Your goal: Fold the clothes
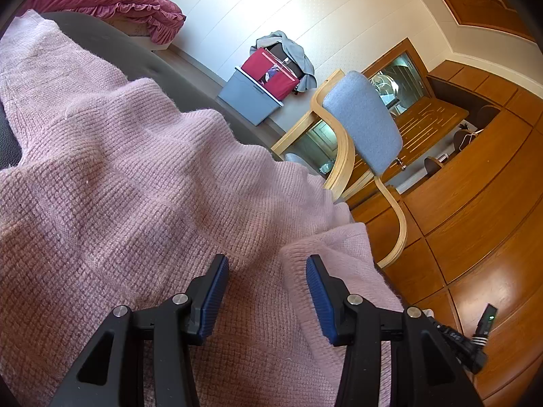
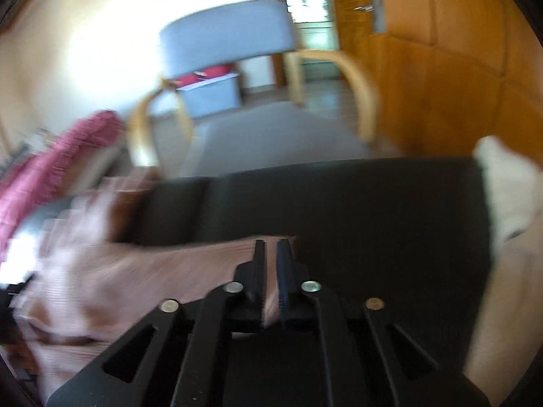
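While blurred, right tool (image 2: 271, 247) on sweater (image 2: 135, 271)

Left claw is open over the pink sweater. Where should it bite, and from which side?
Probably the folded edge of the pink sweater beside the left claw, near its right-hand pad. That edge lies doubled and raised, so the pads can close across it from above, tilted down. The flat knit elsewhere offers no ridge. The right claw is shut on another part of the sweater.
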Motion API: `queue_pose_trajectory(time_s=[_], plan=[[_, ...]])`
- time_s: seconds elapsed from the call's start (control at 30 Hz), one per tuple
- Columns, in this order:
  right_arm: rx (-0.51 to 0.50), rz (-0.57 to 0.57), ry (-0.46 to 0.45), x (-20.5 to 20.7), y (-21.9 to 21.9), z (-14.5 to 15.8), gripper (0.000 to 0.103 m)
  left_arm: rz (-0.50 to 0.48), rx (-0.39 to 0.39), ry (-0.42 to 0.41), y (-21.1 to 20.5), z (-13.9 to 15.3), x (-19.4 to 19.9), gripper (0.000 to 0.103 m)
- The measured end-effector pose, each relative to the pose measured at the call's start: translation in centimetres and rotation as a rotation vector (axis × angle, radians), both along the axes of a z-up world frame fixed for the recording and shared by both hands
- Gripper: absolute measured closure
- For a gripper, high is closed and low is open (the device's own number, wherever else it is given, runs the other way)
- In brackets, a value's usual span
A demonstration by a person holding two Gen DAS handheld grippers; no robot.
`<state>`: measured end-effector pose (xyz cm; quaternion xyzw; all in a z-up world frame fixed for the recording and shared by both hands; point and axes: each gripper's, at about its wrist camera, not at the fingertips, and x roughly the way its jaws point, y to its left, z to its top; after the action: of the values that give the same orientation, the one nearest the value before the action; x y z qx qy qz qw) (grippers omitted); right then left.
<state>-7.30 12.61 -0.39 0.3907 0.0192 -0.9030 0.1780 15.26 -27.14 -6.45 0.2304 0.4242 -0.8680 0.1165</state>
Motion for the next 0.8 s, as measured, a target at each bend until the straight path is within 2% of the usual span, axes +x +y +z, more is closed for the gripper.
queue_pose_trajectory(time_s=[0.1, 0.13, 0.2, 0.27, 0.33, 0.37, 0.4, 0.43, 0.5, 0.57, 0.6, 0.63, 0.7, 0.8], plan=[[0.085, -0.058, -0.011, -2.2, 1.7, -1.2, 0.098, -0.002, 0.0, -0.003, 0.0, 0.0, 0.0, 0.055], [0.059, -0.046, -0.045, -2.5, 2.3, -1.6, 0.098, -0.003, 0.0, -0.005, 0.1, -0.1, 0.0, 0.055], [-0.066, 0.022, -0.142, -2.2, 2.9, -2.3, 0.097, -0.005, 0.0, -0.007, 0.1, -0.1, -0.1, 0.055], [-0.154, 0.083, -0.201, -1.3, 2.7, -3.0, 0.091, -0.006, -0.001, -0.01, 0.1, -0.1, -0.1, 0.055], [-0.159, 0.109, -0.225, -0.6, 1.7, -3.6, 0.072, -0.006, -0.001, -0.011, 0.1, -0.1, -0.1, 0.055], [-0.162, 0.117, -0.226, -0.3, 1.2, -3.7, 0.065, -0.005, -0.001, -0.011, 0.2, -0.1, -0.1, 0.055], [-0.162, 0.12, -0.225, 0.0, 0.8, -3.8, 0.051, -0.005, -0.001, -0.011, 0.1, -0.1, -0.1, 0.055], [-0.161, 0.123, -0.224, 0.4, 0.4, -3.9, 0.044, -0.005, -0.001, -0.012, 0.1, -0.1, -0.1, 0.055], [-0.157, 0.141, -0.222, 0.1, -0.9, -4.1, 0.044, -0.004, -0.001, -0.012, 0.1, -0.1, -0.1, 0.055], [-0.095, 0.162, -0.176, 0.5, -2.6, -4.2, 0.044, -0.004, -0.001, -0.012, 0.1, -0.1, -0.1, 0.055], [-0.034, 0.179, -0.133, 1.2, -3.3, -4.1, 0.05, -0.004, -0.001, -0.012, 0.1, -0.1, -0.1, 0.055], [0.043, 0.201, -0.08, 2.2, -4.0, -4.0, 0.064, -0.004, -0.001, -0.012, 0.1, -0.1, -0.1, 0.055], [0.095, 0.264, -0.038, 3.2, -4.5, -3.4, 0.085, -0.004, -0.001, -0.012, 0.1, -0.1, 0.0, 0.055], [0.205, 0.225, 0.032, 3.4, -4.3, -2.8, 0.087, -0.003, -0.001, -0.013, 0.1, -0.1, 0.0, 0.055]])
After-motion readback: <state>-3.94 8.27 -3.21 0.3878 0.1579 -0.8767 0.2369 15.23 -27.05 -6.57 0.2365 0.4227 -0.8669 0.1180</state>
